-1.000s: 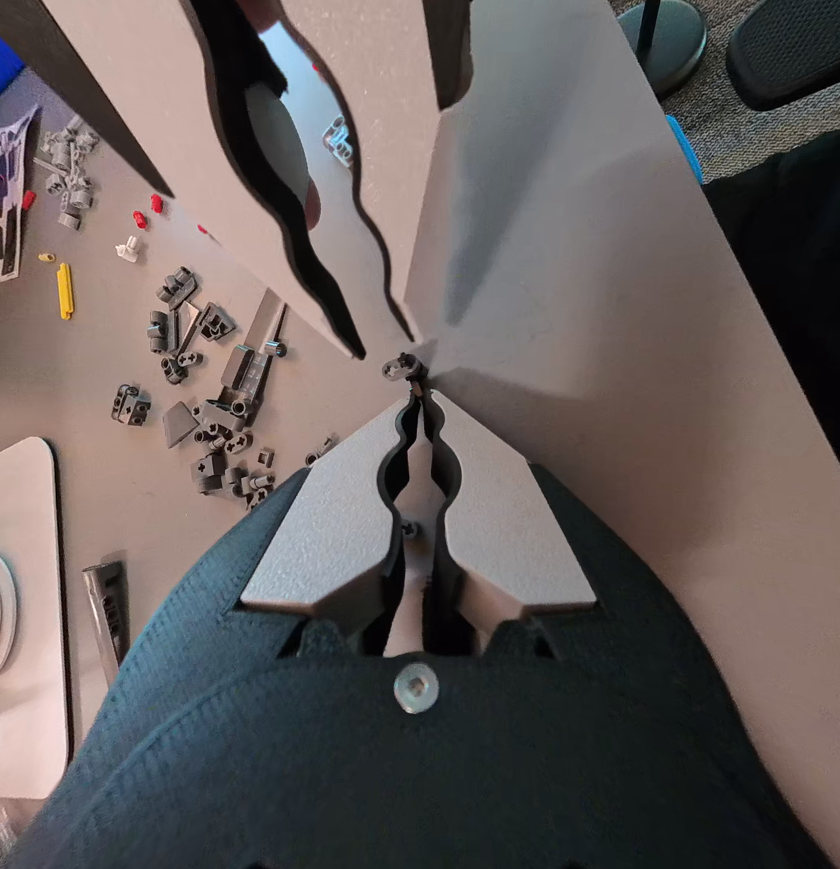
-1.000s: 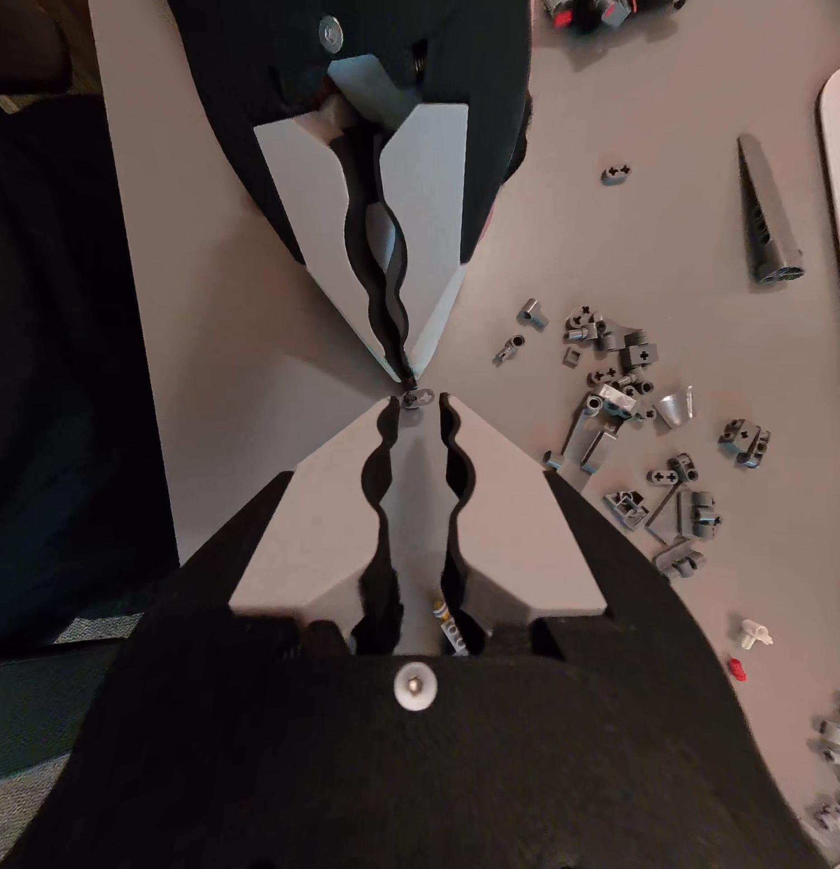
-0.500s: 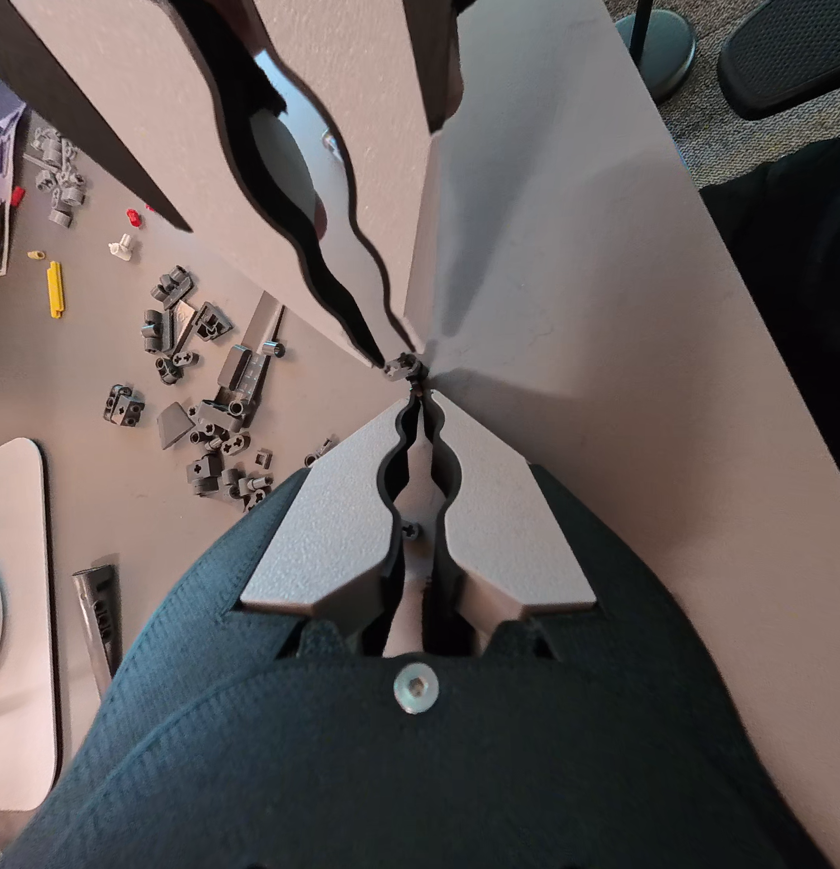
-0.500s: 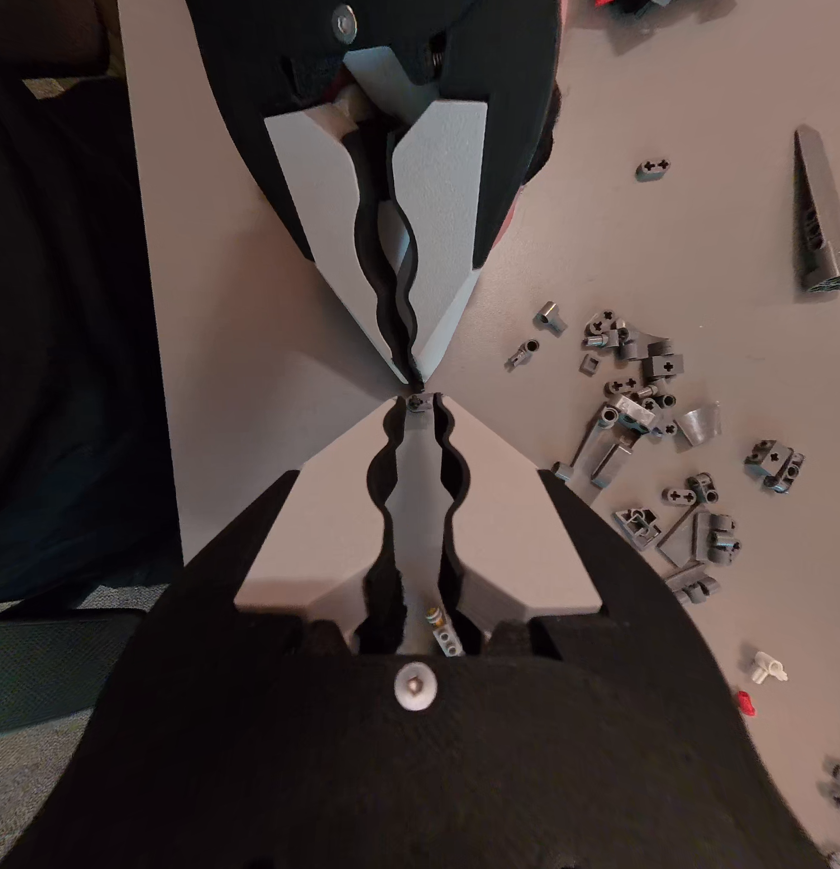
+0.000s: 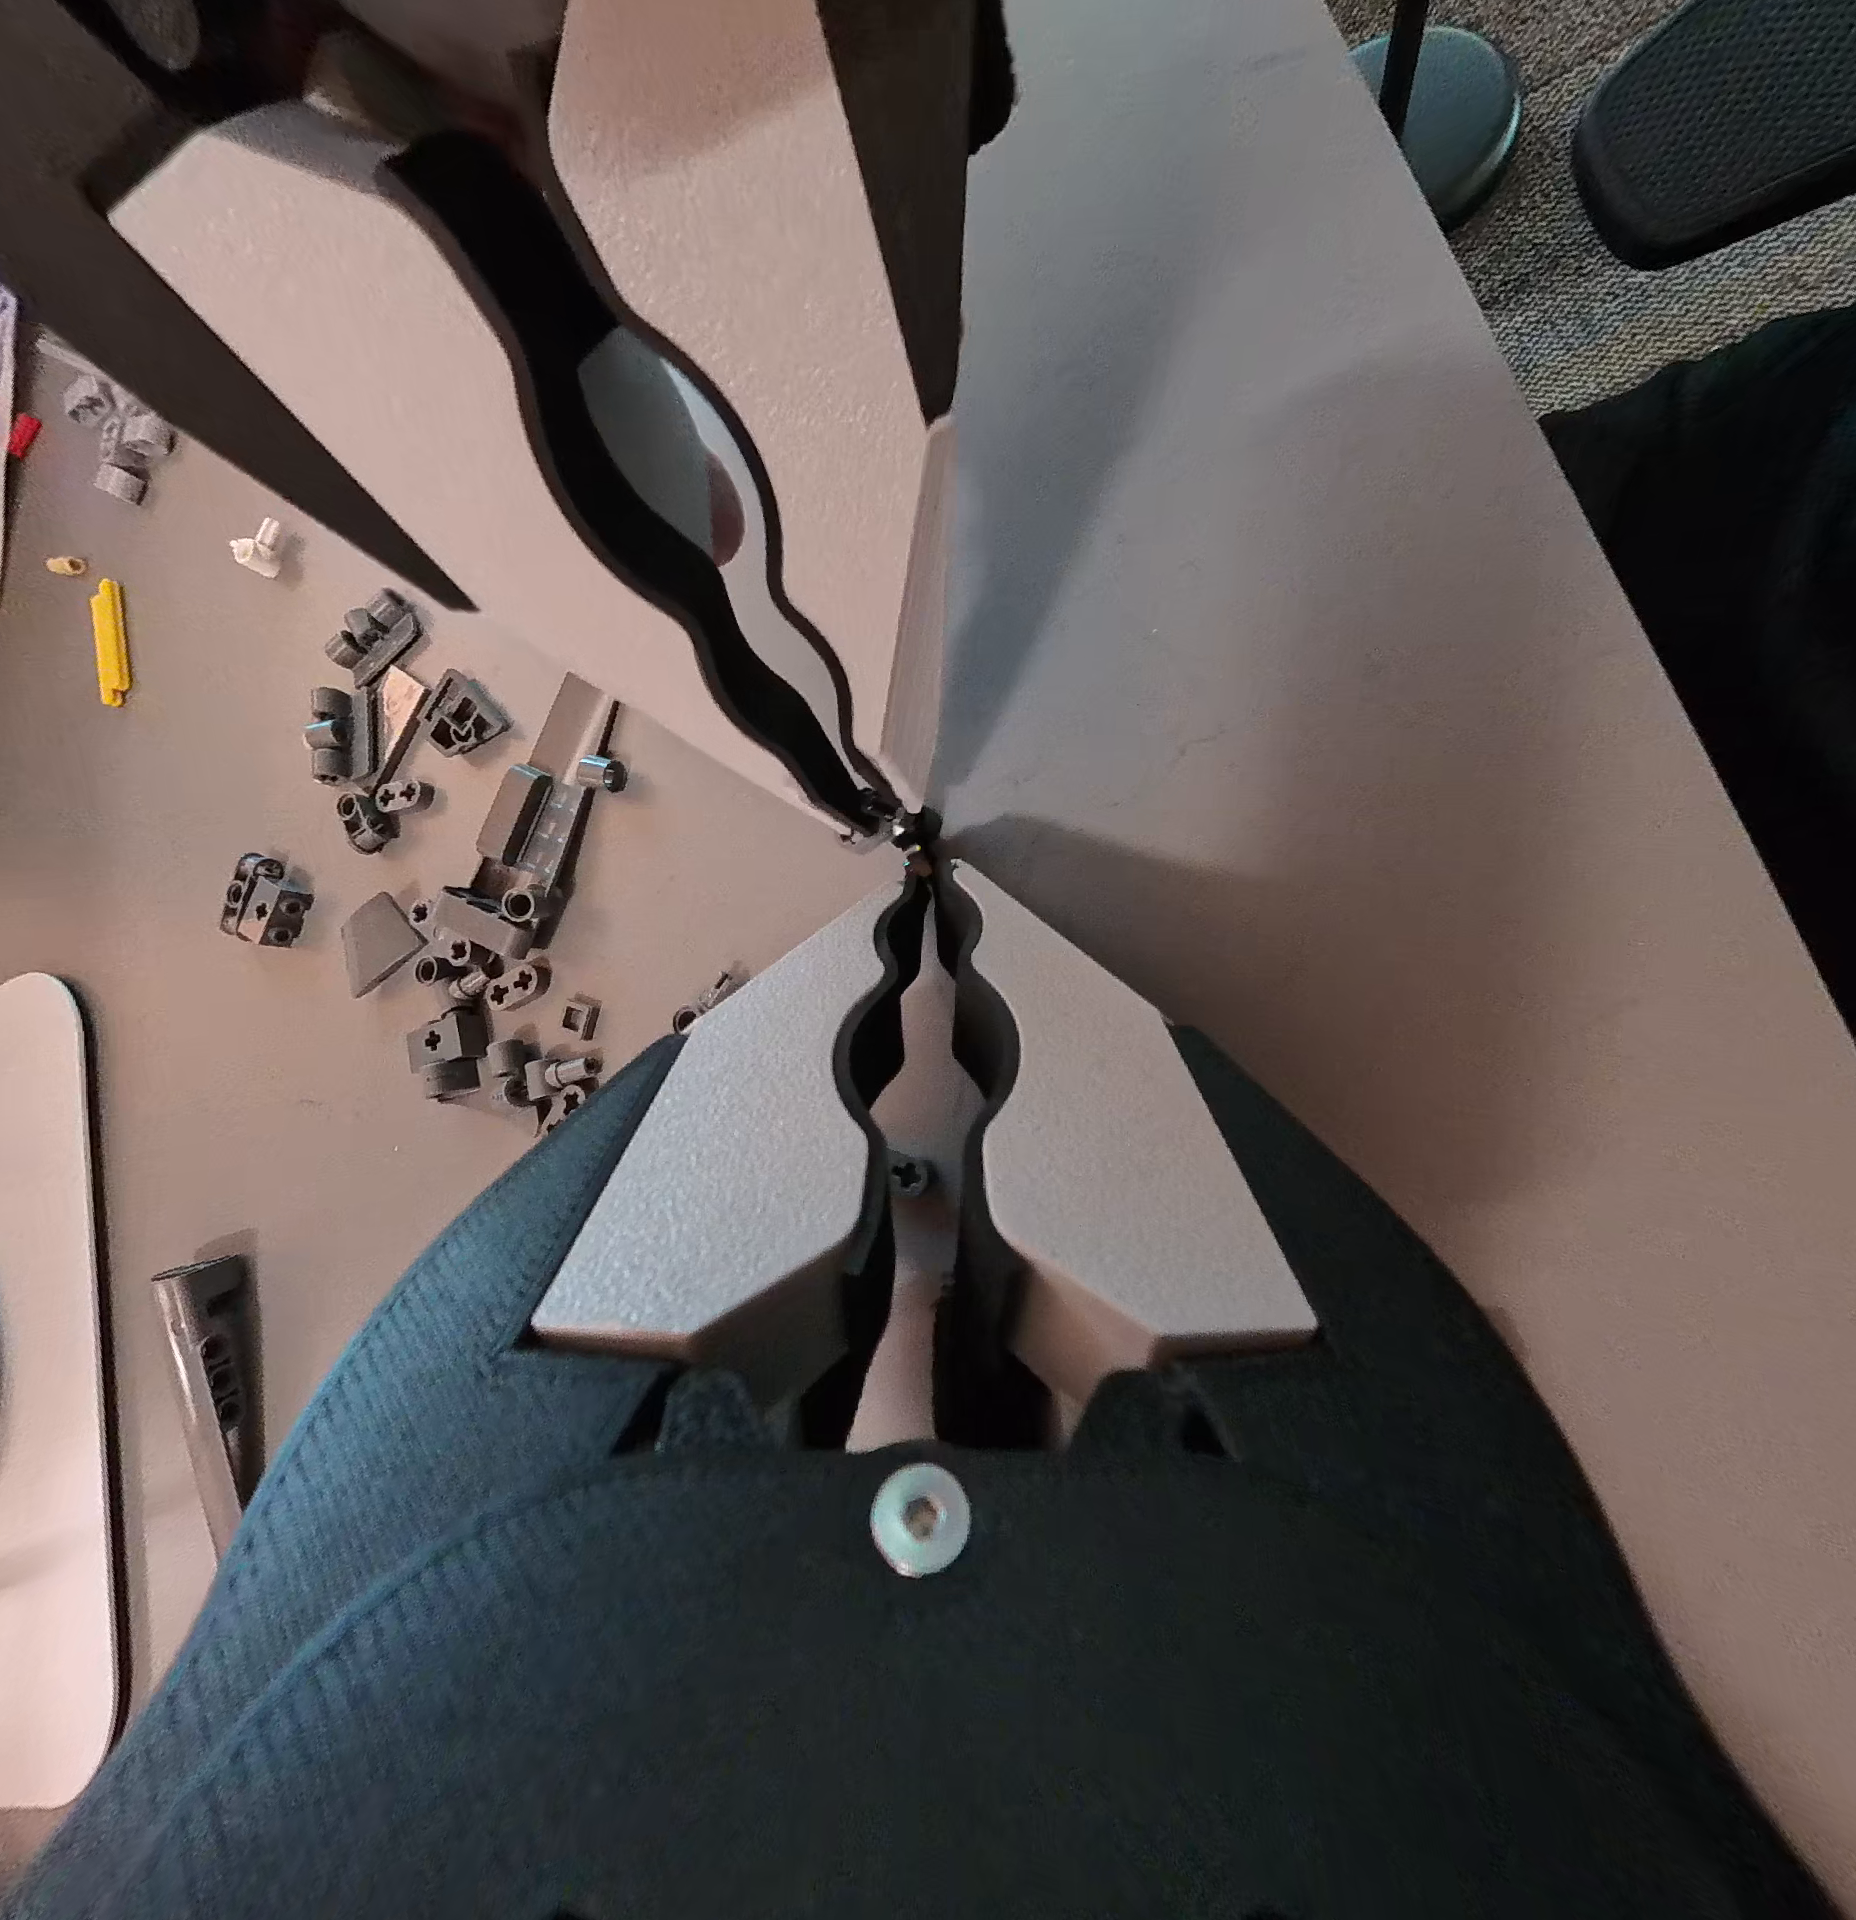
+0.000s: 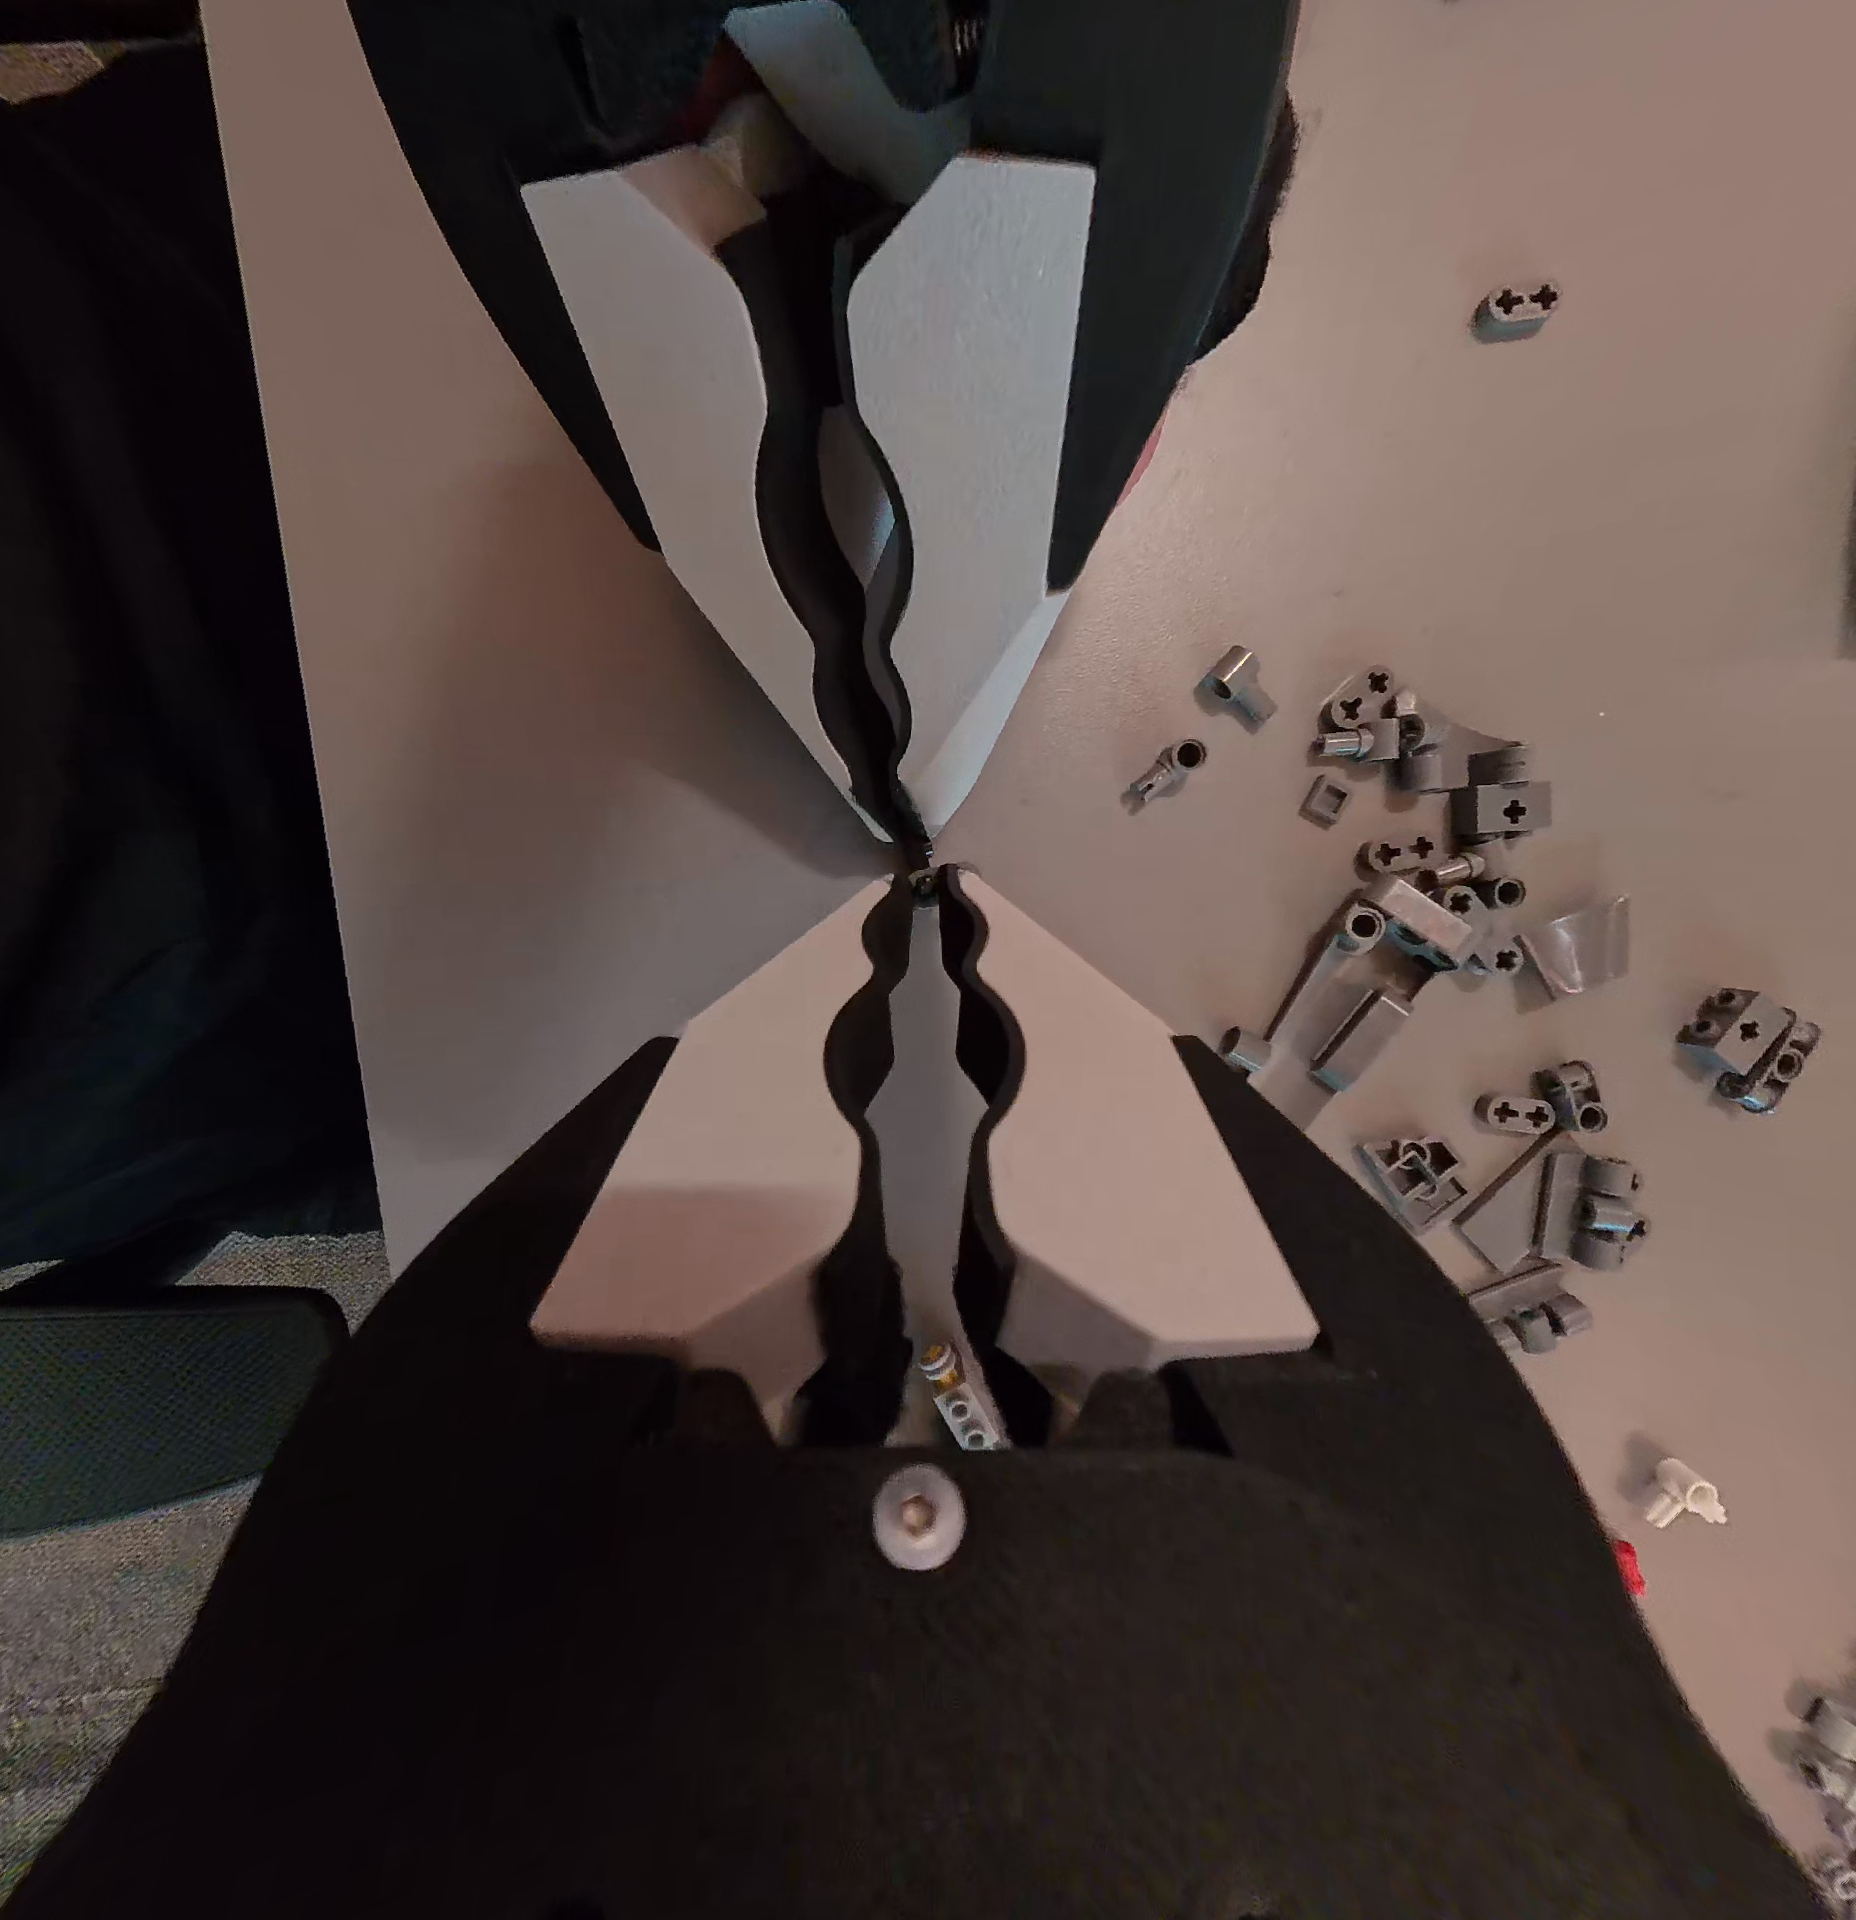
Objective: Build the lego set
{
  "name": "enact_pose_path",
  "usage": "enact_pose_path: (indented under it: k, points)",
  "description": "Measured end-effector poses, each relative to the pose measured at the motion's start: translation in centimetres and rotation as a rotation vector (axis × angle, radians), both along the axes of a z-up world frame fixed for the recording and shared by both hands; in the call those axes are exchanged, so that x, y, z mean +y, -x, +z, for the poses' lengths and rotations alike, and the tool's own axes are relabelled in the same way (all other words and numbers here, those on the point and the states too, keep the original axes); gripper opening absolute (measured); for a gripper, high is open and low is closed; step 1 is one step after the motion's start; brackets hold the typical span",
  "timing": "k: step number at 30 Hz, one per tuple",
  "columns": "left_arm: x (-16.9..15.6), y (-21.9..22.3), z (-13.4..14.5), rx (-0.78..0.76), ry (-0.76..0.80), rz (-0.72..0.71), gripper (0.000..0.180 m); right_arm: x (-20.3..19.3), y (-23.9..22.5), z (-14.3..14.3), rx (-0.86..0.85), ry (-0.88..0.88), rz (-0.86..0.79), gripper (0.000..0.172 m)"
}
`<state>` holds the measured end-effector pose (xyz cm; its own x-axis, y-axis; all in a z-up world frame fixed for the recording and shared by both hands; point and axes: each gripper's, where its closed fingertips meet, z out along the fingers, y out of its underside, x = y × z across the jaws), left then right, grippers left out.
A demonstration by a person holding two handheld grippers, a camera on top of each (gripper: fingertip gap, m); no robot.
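Left tongs (image 5: 916, 871): tips closed together on a small dark pin-like piece (image 5: 911, 844), which sticks out just past the tips. Seen from the opposite side, the same tongs (image 6: 908, 821) come down from above with their wavy black pads meeting at the point.

Right tongs (image 6: 922, 881): narrow at the tips, pads pressed on a small grey connector piece (image 6: 921, 885). From the left view these tongs (image 5: 870, 812) enter from the upper left, and the grey connector piece (image 5: 864, 821) shows at their tip.

Relation: the two pairs of tongs meet tip to tip above the tabletop (image 5: 1267, 727); the pin and the connector touch at the meeting point. How far one has gone into the other cannot be told.

Items beside the tongs, on the tabletop:
- Loose heap of grey building pieces (image 5: 456, 894), to the left of the left tongs; the same heap (image 6: 1475, 935) lies to the right of the right tongs.
- Yellow bar (image 5: 108, 642) and a small white piece (image 5: 259, 545), beyond the heap.
- Long dark grey panel piece (image 5: 212, 1361), near the left tongs' body.
- Pale rounded board (image 5: 30, 1351), at the far left edge.
- Small red piece (image 6: 1628, 1567) and white piece (image 6: 1684, 1504), low right of the right tongs.

Off the tabletop: a black chair part (image 5: 1734, 114) over carpet.
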<state>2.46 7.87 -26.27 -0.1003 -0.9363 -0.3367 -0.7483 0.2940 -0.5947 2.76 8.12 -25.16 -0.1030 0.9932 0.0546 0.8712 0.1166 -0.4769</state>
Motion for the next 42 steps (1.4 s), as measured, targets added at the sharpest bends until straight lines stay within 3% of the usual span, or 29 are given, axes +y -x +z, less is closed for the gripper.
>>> enact_pose_path:
  k: [9,14,20,27,37,42]
  points:
    - [-0.1,0.0,0.0,0.012,-0.014,-0.005,0.0,0.1,-0.1,-0.4,-0.018,-0.022,-0.008,0.003]
    - [0.1,-0.1,0.0,0.024,-0.026,-0.008,0.001,0.0,-0.3,0.2,-0.004,-0.044,-0.034,0.015]
    - [0.5,-0.1,0.2,0.01,-0.033,0.004,0.001,-0.3,-1.3,1.3,0.056,-0.051,-0.104,0.013]
    - [0.8,0.0,0.4,0.021,-0.063,0.015,0.01,-0.2,-1.5,0.8,0.055,-0.097,-0.151,0.015]
    - [1.9,4.4,3.4,0.061,-0.059,0.119,0.013,-0.7,-1.2,2.8,0.181,-0.125,-0.185,0.017]
    - [1.5,6.2,2.2,0.132,-0.042,0.139,0.015,-1.4,-0.1,3.2,0.233,-0.133,-0.155,0.016]
